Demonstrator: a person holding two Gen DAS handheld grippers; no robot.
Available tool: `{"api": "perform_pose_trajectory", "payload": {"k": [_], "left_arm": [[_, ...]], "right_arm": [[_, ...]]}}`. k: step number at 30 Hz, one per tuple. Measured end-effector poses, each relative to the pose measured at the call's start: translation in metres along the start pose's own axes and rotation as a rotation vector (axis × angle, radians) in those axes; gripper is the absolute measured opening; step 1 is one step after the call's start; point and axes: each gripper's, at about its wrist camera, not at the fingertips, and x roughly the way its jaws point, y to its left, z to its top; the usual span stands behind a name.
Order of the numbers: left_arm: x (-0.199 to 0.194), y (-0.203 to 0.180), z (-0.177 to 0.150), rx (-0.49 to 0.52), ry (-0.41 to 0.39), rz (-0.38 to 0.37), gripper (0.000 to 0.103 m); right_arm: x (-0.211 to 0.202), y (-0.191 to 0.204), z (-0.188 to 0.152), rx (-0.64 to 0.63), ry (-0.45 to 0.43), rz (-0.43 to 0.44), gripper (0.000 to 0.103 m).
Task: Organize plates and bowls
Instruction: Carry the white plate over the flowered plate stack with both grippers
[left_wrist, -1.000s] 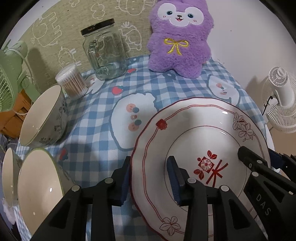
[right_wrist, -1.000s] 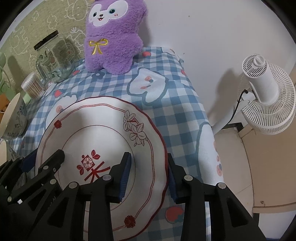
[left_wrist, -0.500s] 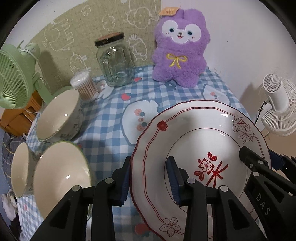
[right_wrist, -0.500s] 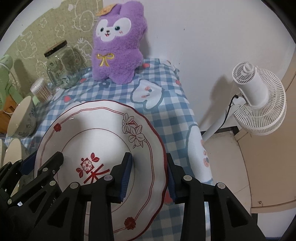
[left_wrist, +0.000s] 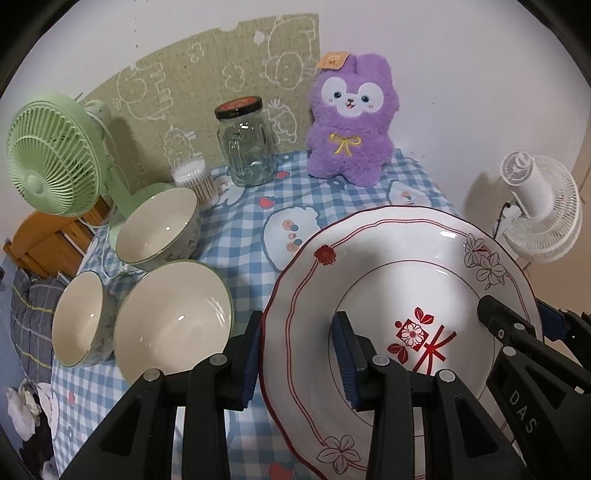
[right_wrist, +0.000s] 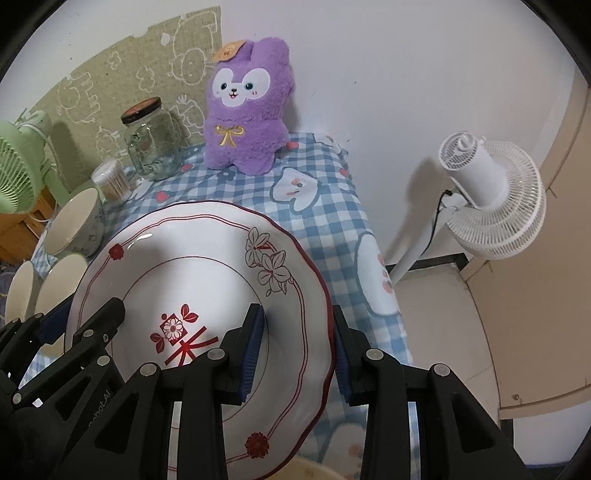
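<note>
Red-trimmed white ceramic plate (left_wrist: 388, 280) hangs above the blue-checked worktop (left_wrist: 243, 258), its opposite rims clamped by left tongs (left_wrist: 297, 354) and right tongs (right_wrist: 297, 347). Beyond the plate, a purple plush rabbit (left_wrist: 351, 125) sits against the white wall (left_wrist: 461, 74); three cream bowls (left_wrist: 173, 317) stand left of the plate.

White wall (left_wrist: 461, 74); checked tablecloth (left_wrist: 236, 258); white fan (right_wrist: 491, 199).

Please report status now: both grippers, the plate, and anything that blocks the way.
Left gripper and right gripper each clamp a rim of the plate. Plate held above the tablecloth. Three bowls sit to its left, not touching.
</note>
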Motion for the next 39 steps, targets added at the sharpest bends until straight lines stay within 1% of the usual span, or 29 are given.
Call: {"api": "perform_pose_trajectory", "payload": {"k": [10, 19, 27, 39], "left_arm": [[-0.031, 0.003, -0.029, 0.023, -0.03, -0.034, 0.035], [-0.044, 0.004, -0.063, 0.038, -0.019, -0.07, 0.035], [-0.056, 0.005, -0.086, 0.052, -0.033, -0.073, 0.035], [-0.068, 0.004, -0.109, 0.069, -0.049, -0.067, 0.035]], "right_arm": [[-0.04, 0.002, -0.035, 0.024, -0.023, -0.035, 0.038], [-0.069, 0.003, -0.071, 0.037, -0.051, -0.07, 0.038], [-0.078, 0.004, -0.103, 0.052, -0.047, -0.078, 0.038], [-0.077, 0.002, -0.135, 0.067, -0.022, -0.072, 0.038]]}}
